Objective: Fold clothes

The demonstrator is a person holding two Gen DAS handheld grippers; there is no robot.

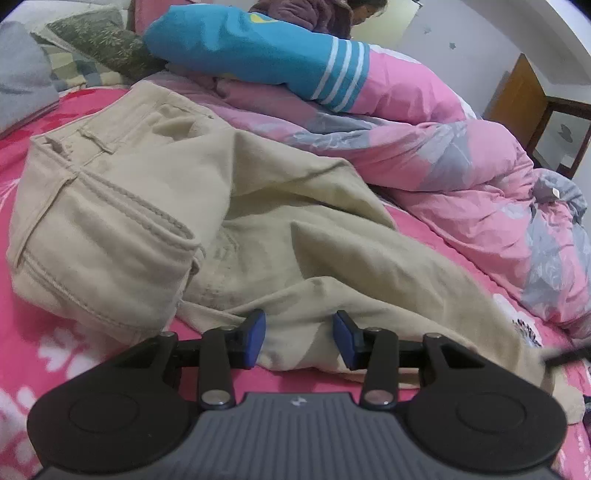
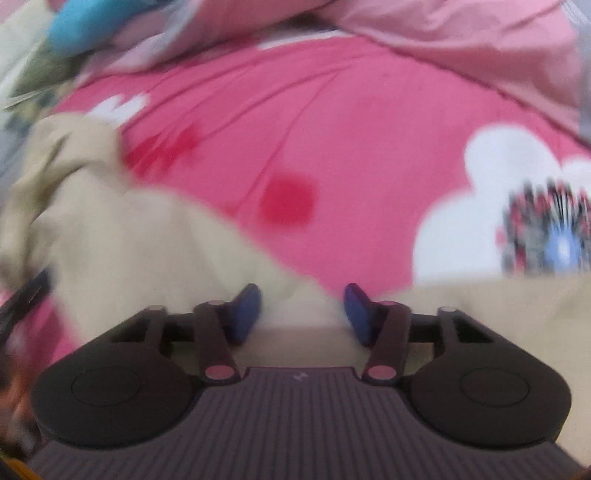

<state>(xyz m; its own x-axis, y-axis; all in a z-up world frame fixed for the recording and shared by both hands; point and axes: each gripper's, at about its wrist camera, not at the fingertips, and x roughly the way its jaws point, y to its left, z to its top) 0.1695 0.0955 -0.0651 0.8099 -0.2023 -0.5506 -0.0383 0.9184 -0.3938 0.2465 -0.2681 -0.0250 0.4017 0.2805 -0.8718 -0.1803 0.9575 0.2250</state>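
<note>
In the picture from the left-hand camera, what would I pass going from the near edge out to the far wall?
Left tool → beige trousers lying on the pink flowered sheet → pink and grey quilt → blue striped bedding roll → a person in a dark top.

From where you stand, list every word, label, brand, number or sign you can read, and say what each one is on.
No readable text in either view.
Left gripper body: a small pale emblem, a mark, not letters.
Right gripper body: the same emblem, blurred.
Bedsheet: a dark patterned patch, too blurred to read.
Beige trousers: no label showing.
</note>
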